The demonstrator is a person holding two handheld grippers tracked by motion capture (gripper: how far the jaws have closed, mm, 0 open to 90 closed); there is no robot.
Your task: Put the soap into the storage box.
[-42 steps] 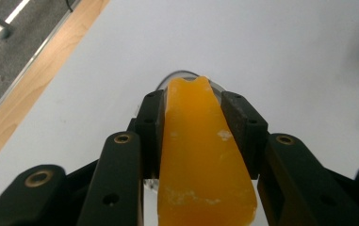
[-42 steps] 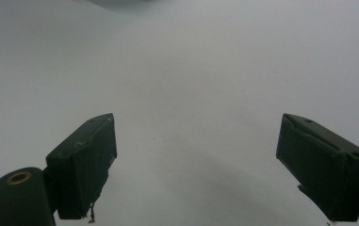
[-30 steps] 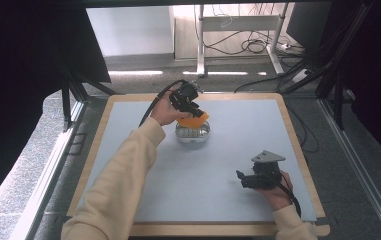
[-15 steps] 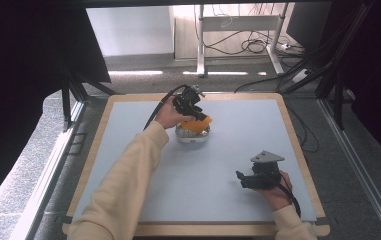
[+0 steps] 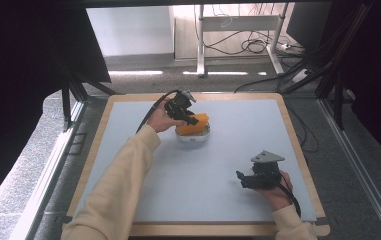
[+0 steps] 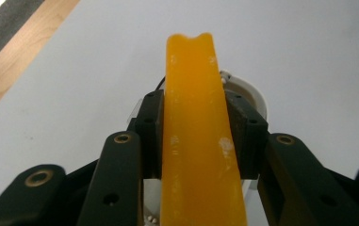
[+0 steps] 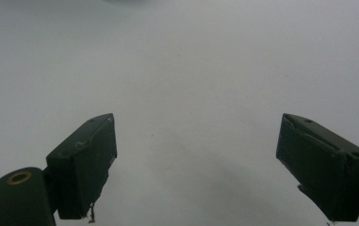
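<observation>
Orange plastic, a flat slab [image 6: 200, 136], sits clamped edge-on between your left gripper [image 6: 199, 127]'s jaws, just above the white bowl [image 5: 194, 136] at the far middle of the pale mat [image 5: 228, 165]. Since a second ago you have tipped that gripper and turned the slab a little, with the bowl unmoved. Your right gripper [image 5: 255, 180] has stayed low near the mat's right front, jaws wide apart and holding nothing. From above the slab looks like a broad wedge; your left gripper view shows its thin edge and the bowl's rim [image 6: 250, 94] behind it
</observation>
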